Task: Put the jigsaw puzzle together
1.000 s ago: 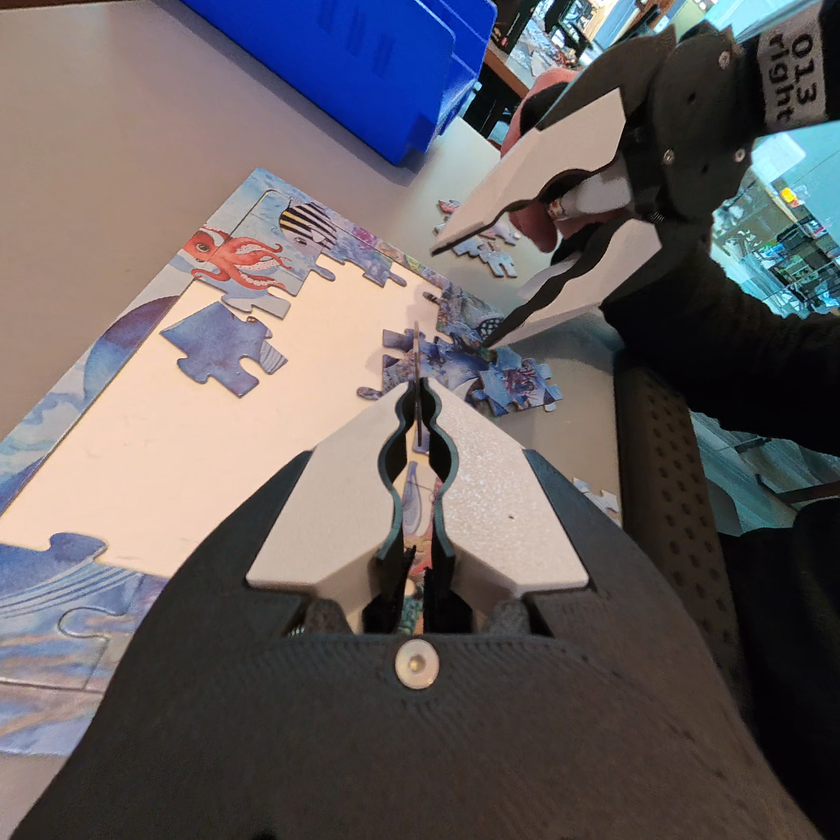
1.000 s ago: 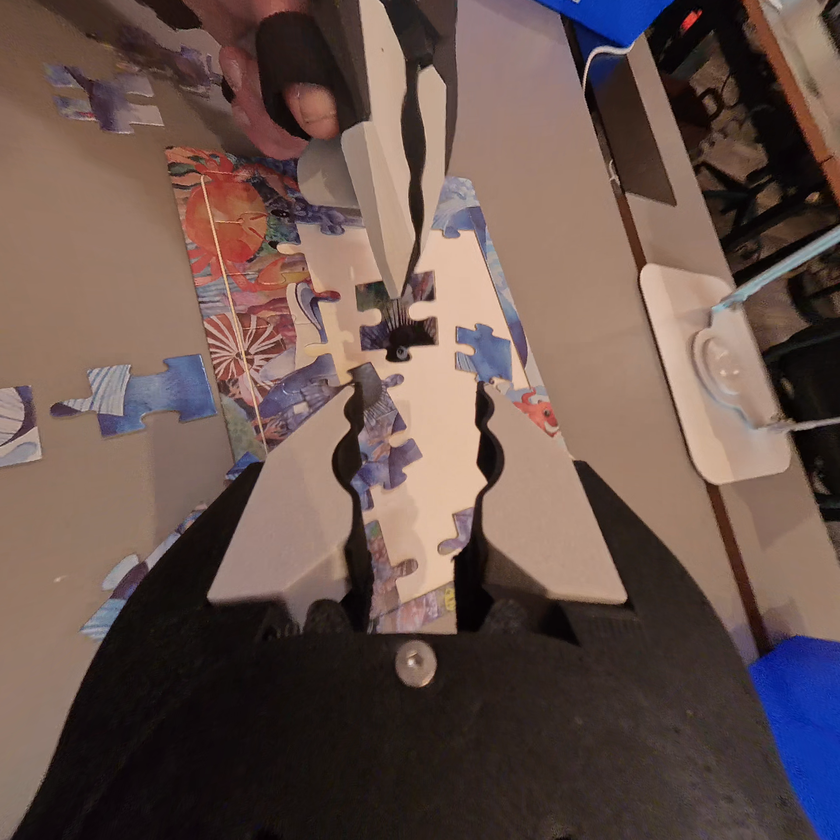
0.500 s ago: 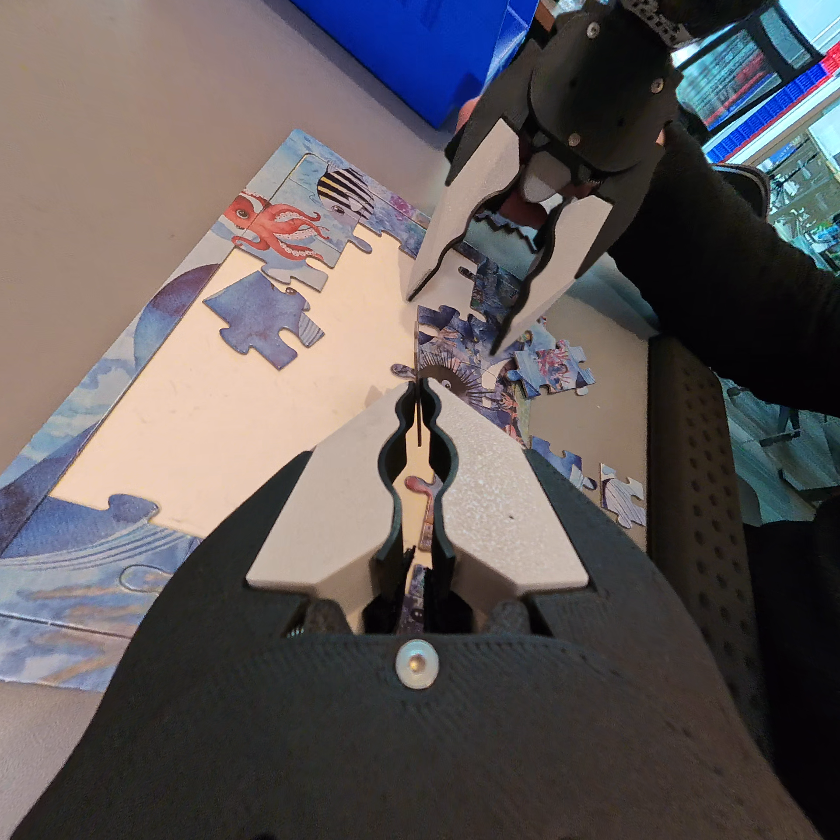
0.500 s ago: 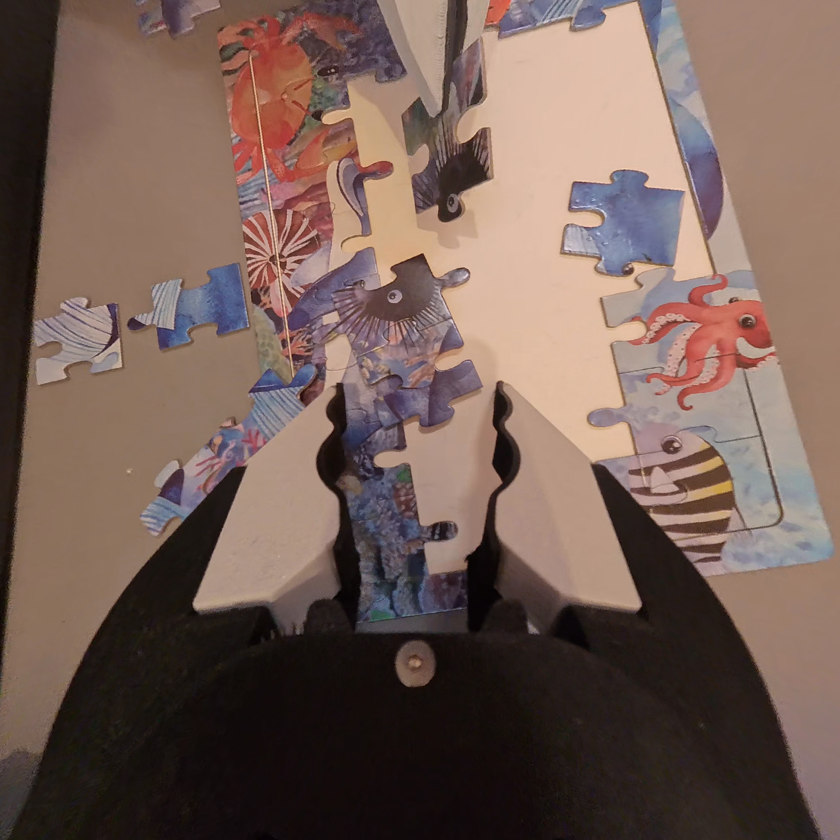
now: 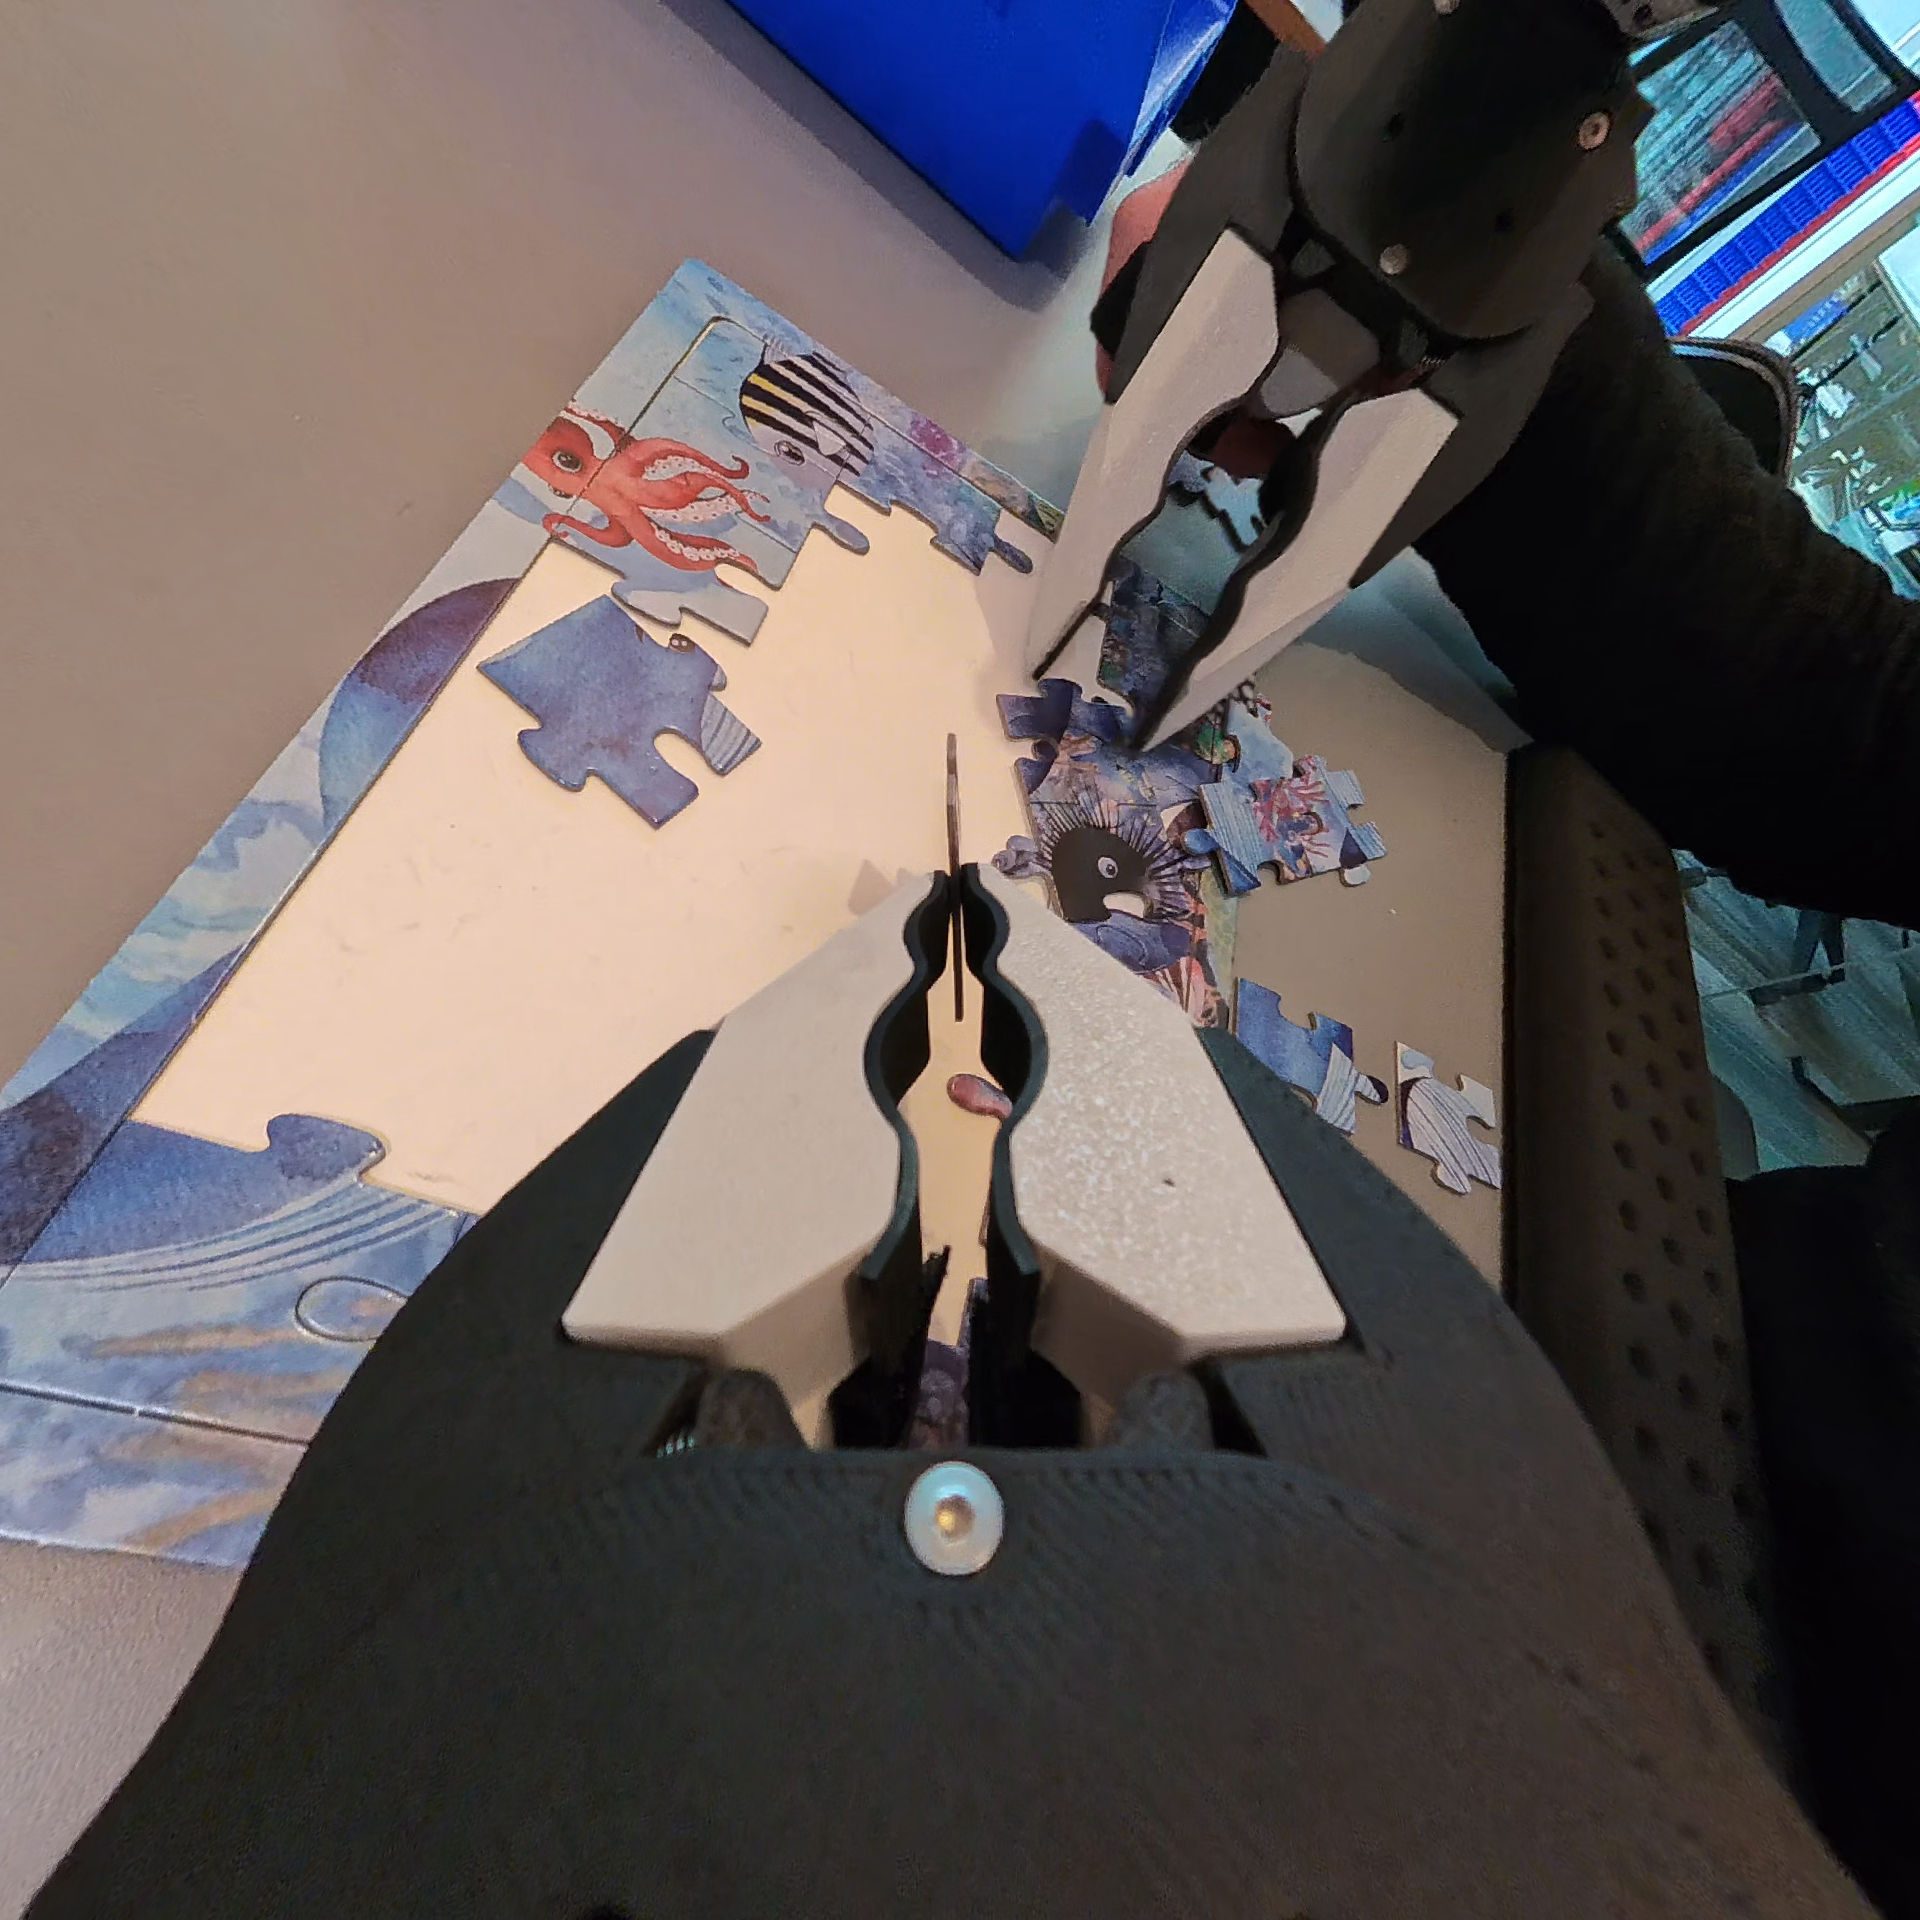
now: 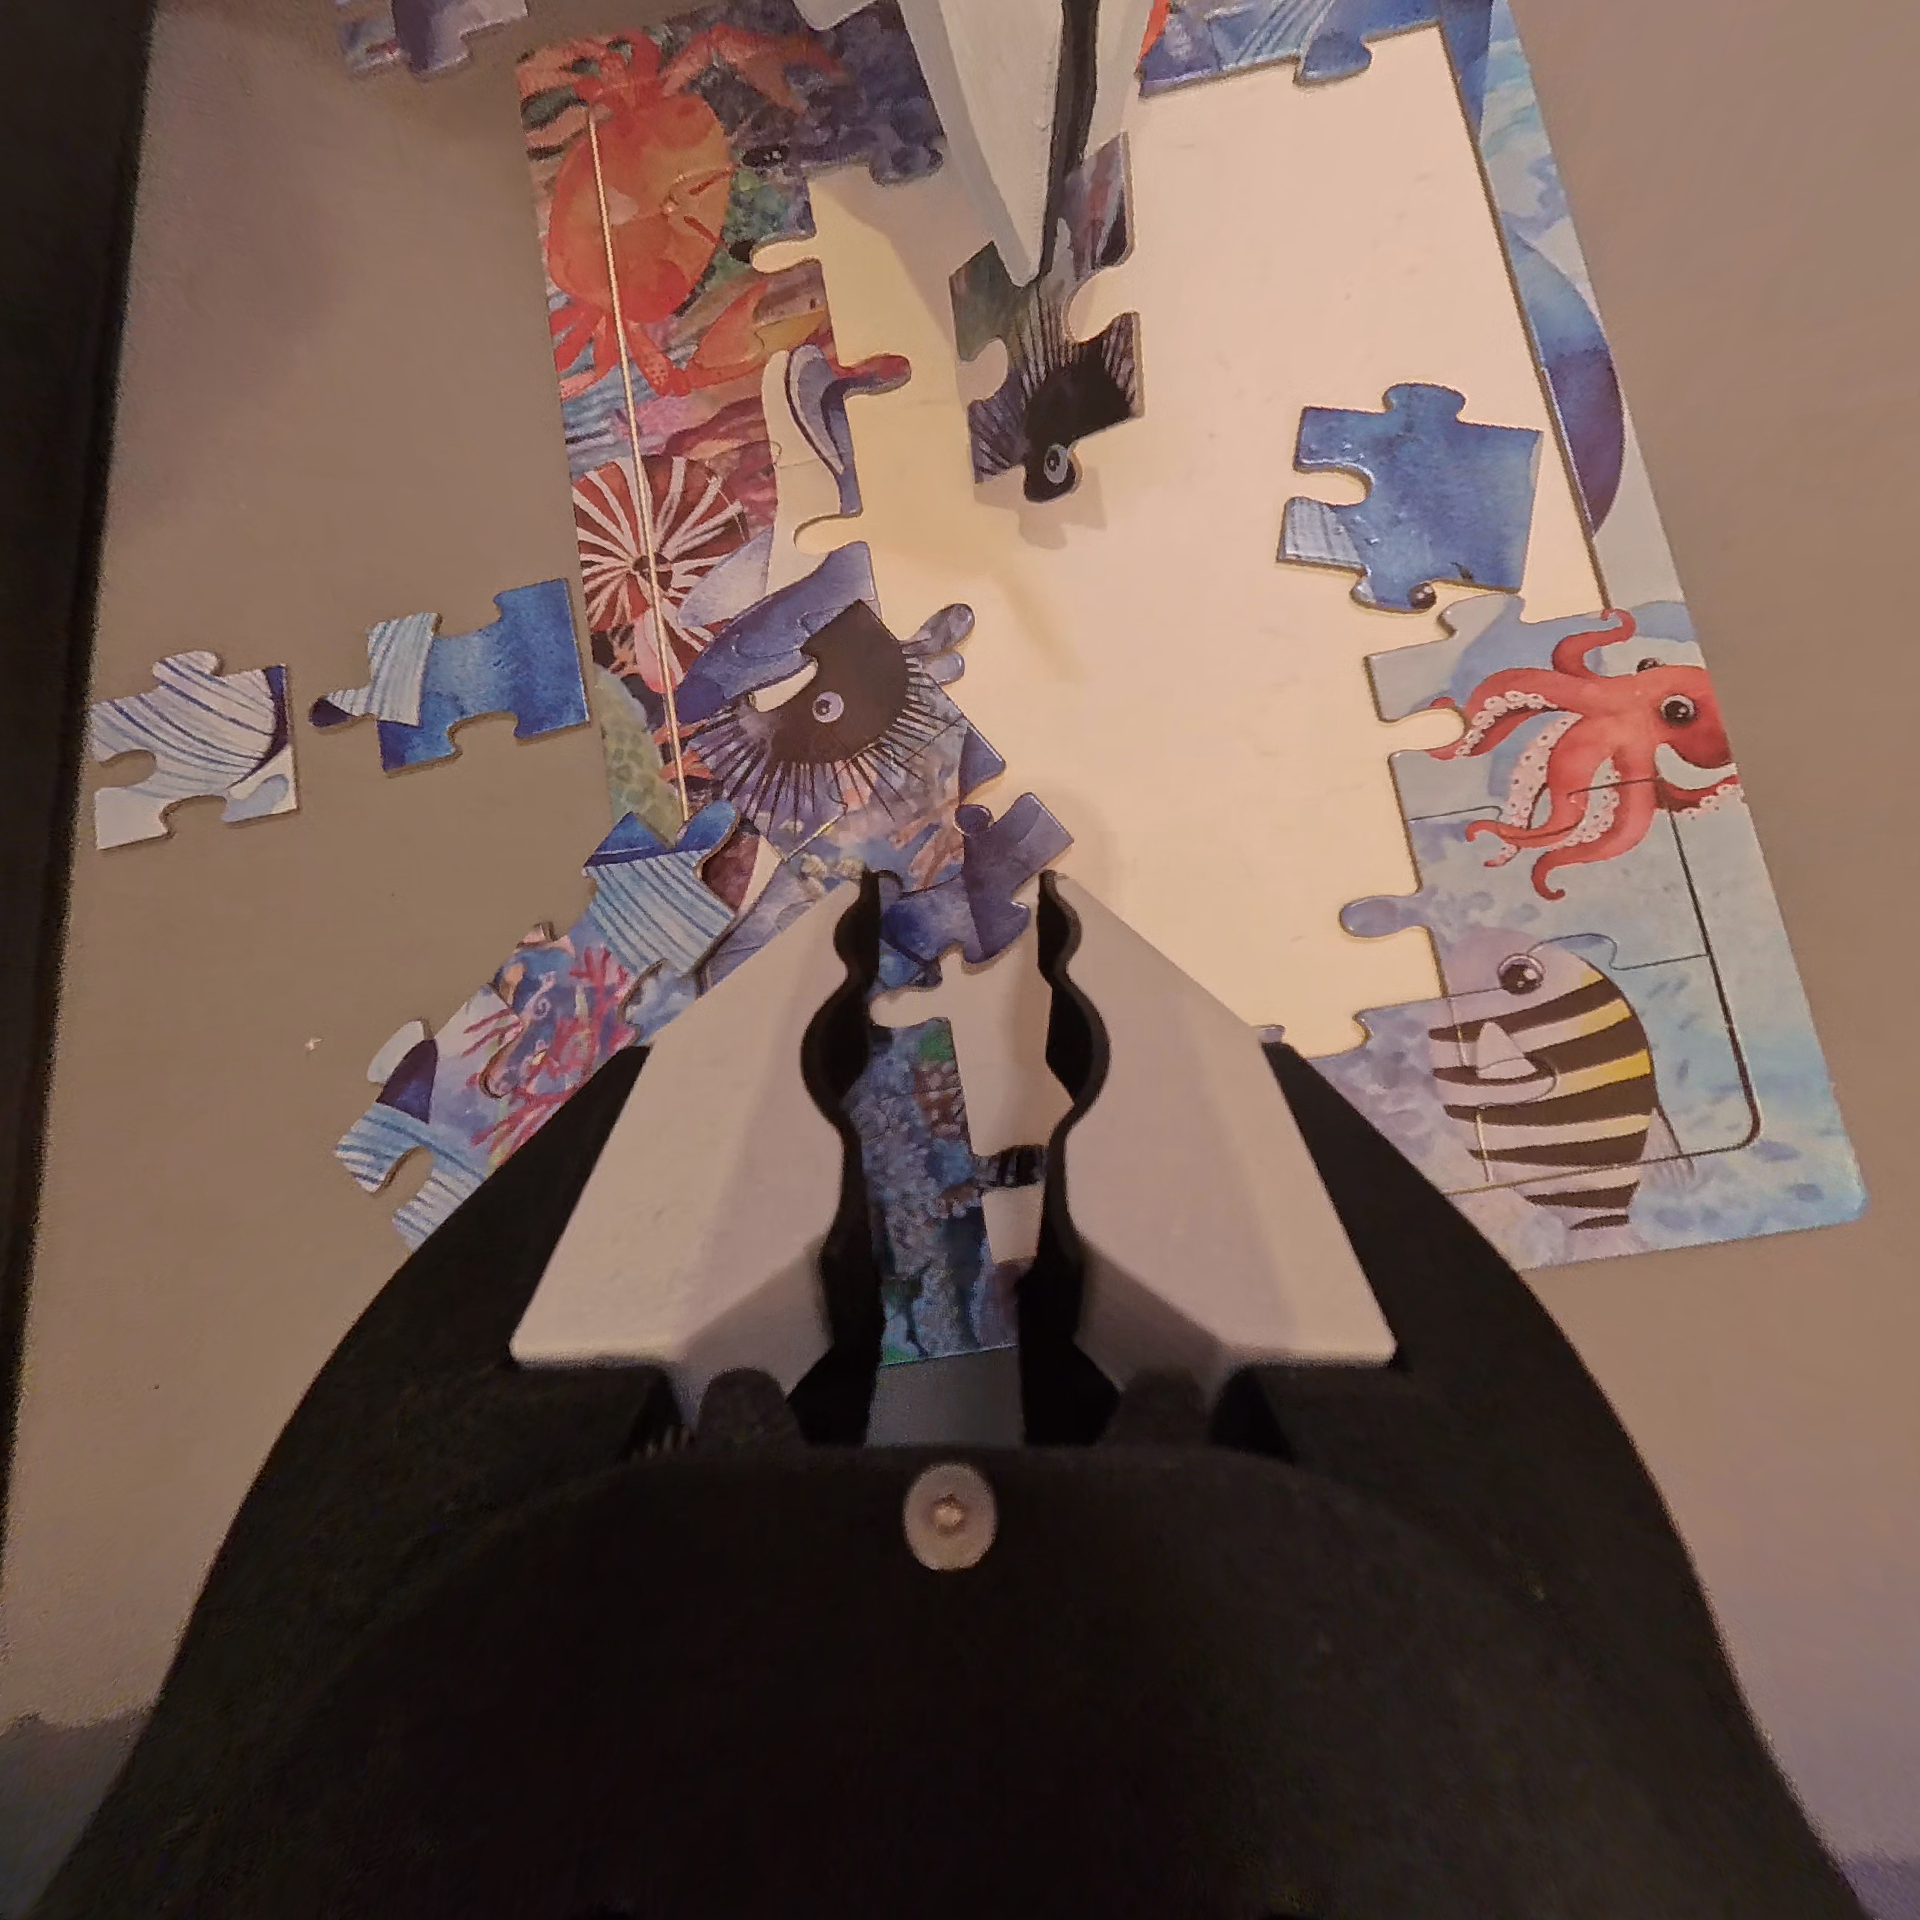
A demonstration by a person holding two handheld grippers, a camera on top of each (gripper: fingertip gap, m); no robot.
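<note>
The puzzle board [image 5: 499,935] lies on the grey table with a bare cream middle [image 6: 1195,727]. Octopus [image 6: 1600,727] and striped fish [image 6: 1538,1091] pieces are fitted at one end. My left gripper [image 5: 954,883] is shut on a black-fish piece [image 6: 1049,384], held upright above the board and seen edge-on in the left wrist view [image 5: 952,800]. My right gripper [image 6: 961,888] is open and points down at a dark blue piece [image 6: 977,904] beside the sea-urchin piece [image 6: 821,727]. In the left wrist view the right gripper [image 5: 1096,707] has its tips at that pile.
A loose blue piece [image 6: 1423,499] lies on the bare board. Loose pieces [image 6: 192,743] [image 6: 468,686] [image 5: 1294,821] lie on the table beside the board. A blue bin [image 5: 987,94] stands behind, a black perforated chair [image 5: 1621,1143] is at the table edge, and a dark sleeve [image 5: 1714,675] is at the right. My right fingertips sit around 10 cm from my left ones.
My right gripper has swung over the board, come down onto the pile of pieces by the sea urchin, and its jaws have narrowed. My left gripper still holds the fish piece.
</note>
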